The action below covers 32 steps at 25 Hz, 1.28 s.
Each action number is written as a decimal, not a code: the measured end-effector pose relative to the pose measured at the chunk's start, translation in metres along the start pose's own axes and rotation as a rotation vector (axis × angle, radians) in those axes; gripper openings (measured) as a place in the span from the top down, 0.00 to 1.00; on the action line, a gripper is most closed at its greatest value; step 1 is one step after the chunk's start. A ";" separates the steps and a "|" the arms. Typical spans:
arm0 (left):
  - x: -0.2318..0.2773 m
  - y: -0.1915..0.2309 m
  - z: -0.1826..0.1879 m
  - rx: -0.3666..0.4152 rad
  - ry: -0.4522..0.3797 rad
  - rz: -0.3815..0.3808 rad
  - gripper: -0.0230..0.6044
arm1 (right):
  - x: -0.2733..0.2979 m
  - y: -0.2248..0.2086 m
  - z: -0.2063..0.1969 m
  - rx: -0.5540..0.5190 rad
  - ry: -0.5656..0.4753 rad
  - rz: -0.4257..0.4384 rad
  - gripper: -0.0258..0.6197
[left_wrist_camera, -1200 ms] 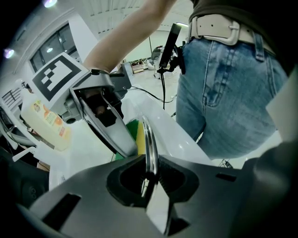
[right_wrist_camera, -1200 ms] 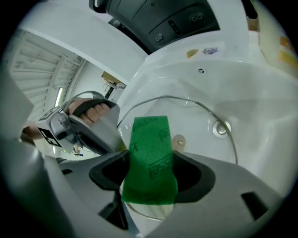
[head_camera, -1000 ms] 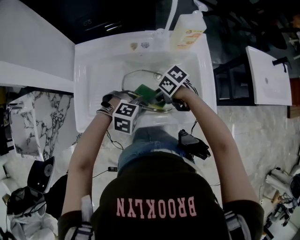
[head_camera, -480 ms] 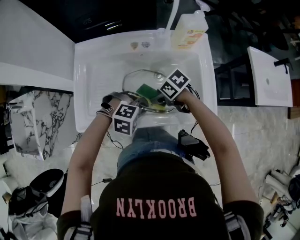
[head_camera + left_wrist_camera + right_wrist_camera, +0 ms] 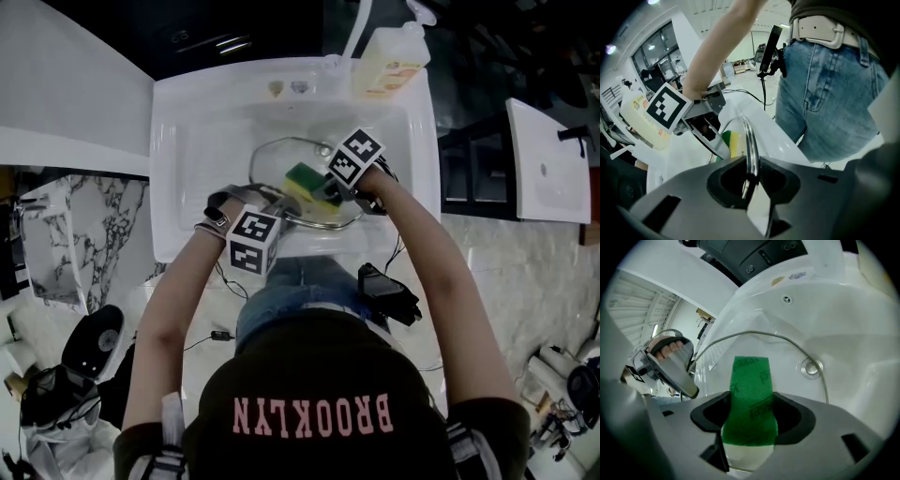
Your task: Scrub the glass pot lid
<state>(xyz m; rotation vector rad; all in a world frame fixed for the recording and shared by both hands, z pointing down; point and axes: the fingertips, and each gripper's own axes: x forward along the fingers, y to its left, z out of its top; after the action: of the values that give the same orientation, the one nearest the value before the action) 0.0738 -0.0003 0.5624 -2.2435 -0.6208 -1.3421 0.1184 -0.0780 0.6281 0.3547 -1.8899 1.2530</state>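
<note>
The glass pot lid (image 5: pixel 281 155) stands tilted in the white sink basin (image 5: pixel 202 141). Its steel rim (image 5: pixel 751 138) runs edge-on into my left gripper (image 5: pixel 750 180), which is shut on it at the near side. My right gripper (image 5: pixel 323 187) is shut on a green-and-yellow sponge (image 5: pixel 305 178) and presses the green face (image 5: pixel 751 390) against the glass. Through the lid (image 5: pixel 787 341) the drain (image 5: pixel 811 367) shows. The left gripper (image 5: pixel 670 366) is seen at that view's left, and the right gripper (image 5: pixel 701 119) with the sponge (image 5: pixel 732 143) appears ahead in the left gripper view.
A soap bottle (image 5: pixel 392 61) stands on the sink's back right corner beside the faucet (image 5: pixel 356 26). The basin walls close in around the lid. A marble counter (image 5: pixel 75 234) lies to the left, and a black device (image 5: pixel 384 291) hangs at the person's waist.
The right gripper with the sponge has slid slightly across the lid toward the far side. The left gripper keeps its hold on the rim in about the same place.
</note>
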 end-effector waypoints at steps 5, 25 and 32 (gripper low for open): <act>0.000 0.001 -0.001 -0.004 -0.002 -0.003 0.89 | 0.001 -0.028 0.000 0.033 0.005 -0.051 0.54; -0.001 -0.001 -0.001 -0.017 -0.007 -0.003 0.89 | -0.019 -0.102 -0.003 0.167 -0.074 -0.273 0.54; 0.000 -0.001 -0.002 -0.010 -0.003 0.015 0.89 | -0.048 -0.046 0.029 0.031 -0.211 -0.177 0.54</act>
<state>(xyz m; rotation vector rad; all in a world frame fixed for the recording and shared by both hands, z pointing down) 0.0722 -0.0005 0.5632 -2.2540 -0.5985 -1.3370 0.1628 -0.1339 0.6161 0.6788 -1.9676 1.1644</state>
